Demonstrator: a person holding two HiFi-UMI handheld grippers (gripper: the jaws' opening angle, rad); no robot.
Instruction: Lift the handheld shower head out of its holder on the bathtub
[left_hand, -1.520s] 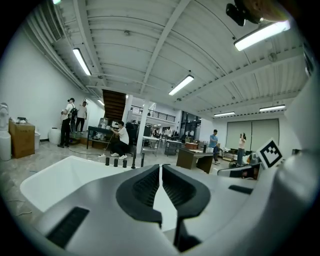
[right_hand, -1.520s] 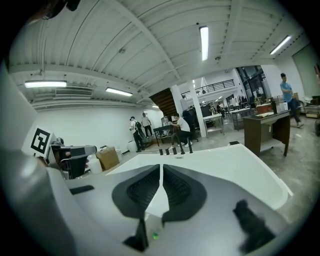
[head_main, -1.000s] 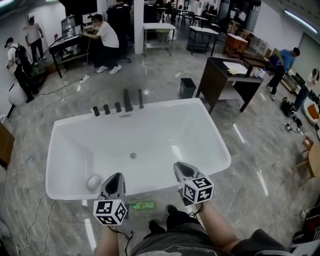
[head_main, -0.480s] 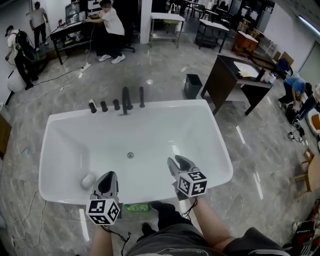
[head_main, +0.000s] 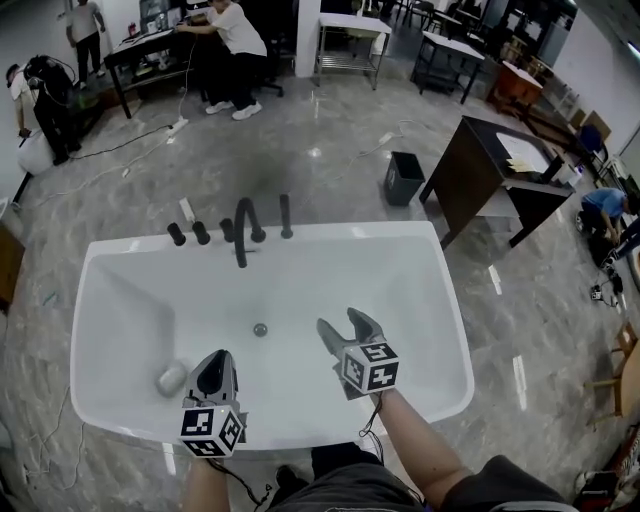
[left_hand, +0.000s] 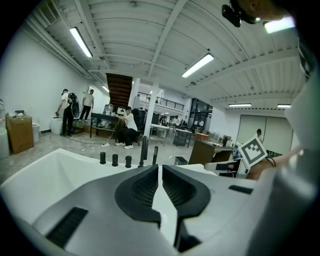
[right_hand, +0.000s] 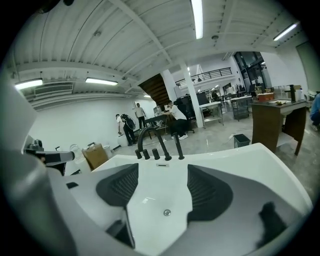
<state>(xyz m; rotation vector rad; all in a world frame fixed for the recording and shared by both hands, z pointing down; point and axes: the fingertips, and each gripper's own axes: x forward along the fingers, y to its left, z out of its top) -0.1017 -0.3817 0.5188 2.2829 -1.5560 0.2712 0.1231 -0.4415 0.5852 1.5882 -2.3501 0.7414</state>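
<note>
The handheld shower head (head_main: 285, 215) is a slim black rod standing upright in its holder on the far rim of the white bathtub (head_main: 440, 300), just right of the arched black faucet (head_main: 242, 228). It also shows in the right gripper view (right_hand: 179, 148) and the left gripper view (left_hand: 155, 154). My right gripper (head_main: 347, 330) hangs over the tub's near half; its jaws have just been opening and now stand wide with nothing between them (right_hand: 159, 187). To its left, my left gripper (head_main: 218, 368) is shut and empty (left_hand: 160, 187). Both are far short of the fixtures.
Three black knobs (head_main: 201, 233) stand left of the faucet. A drain (head_main: 260, 329) sits mid-tub and a round white object (head_main: 172, 378) lies at the near left. Beyond the tub are a dark desk (head_main: 500, 175), a bin (head_main: 403, 178) and people at tables (head_main: 235, 40).
Both grippers have moved forward from the tub's near rim to over its basin. The right gripper's jaws have gone from shut to wide open. The left stays shut.
</note>
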